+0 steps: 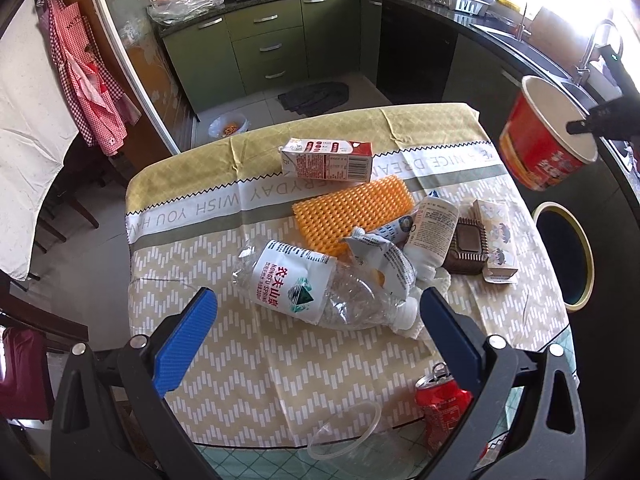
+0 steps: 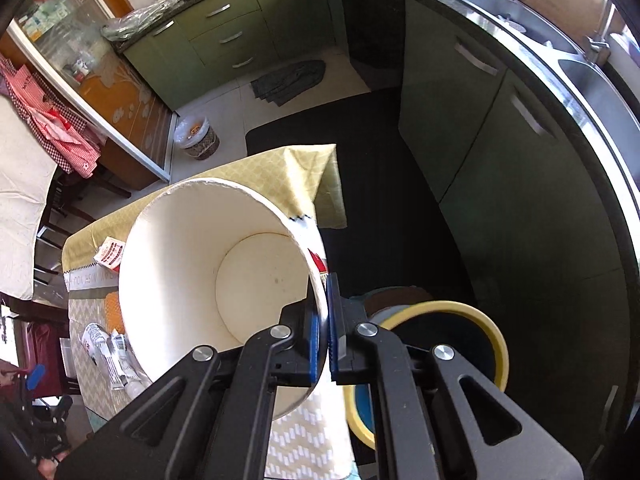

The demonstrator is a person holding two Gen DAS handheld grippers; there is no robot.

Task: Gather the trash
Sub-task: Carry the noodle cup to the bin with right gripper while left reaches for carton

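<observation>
My right gripper (image 2: 322,320) is shut on the rim of a red paper noodle bowl (image 2: 208,276), white inside and empty, held in the air off the table's right side; in the left wrist view the paper noodle bowl (image 1: 548,136) hangs at the right. A yellow-rimmed trash bin (image 2: 452,328) with a black liner stands below it. My left gripper (image 1: 320,312) is open above a crushed clear water bottle (image 1: 316,284). Behind lie crumpled wrappers (image 1: 400,248), an orange foam net (image 1: 352,212), a milk carton (image 1: 328,158), a brown tray (image 1: 468,248), a small box (image 1: 496,240) and a red can (image 1: 440,404).
A clear plastic lid (image 1: 348,428) lies at the table's near edge. The trash bin (image 1: 564,252) stands right of the table (image 1: 240,360). Green cabinets (image 1: 264,44), a dark floor mat (image 2: 360,120) and a small waste basket (image 2: 196,136) lie beyond. Chairs (image 1: 24,372) stand on the left.
</observation>
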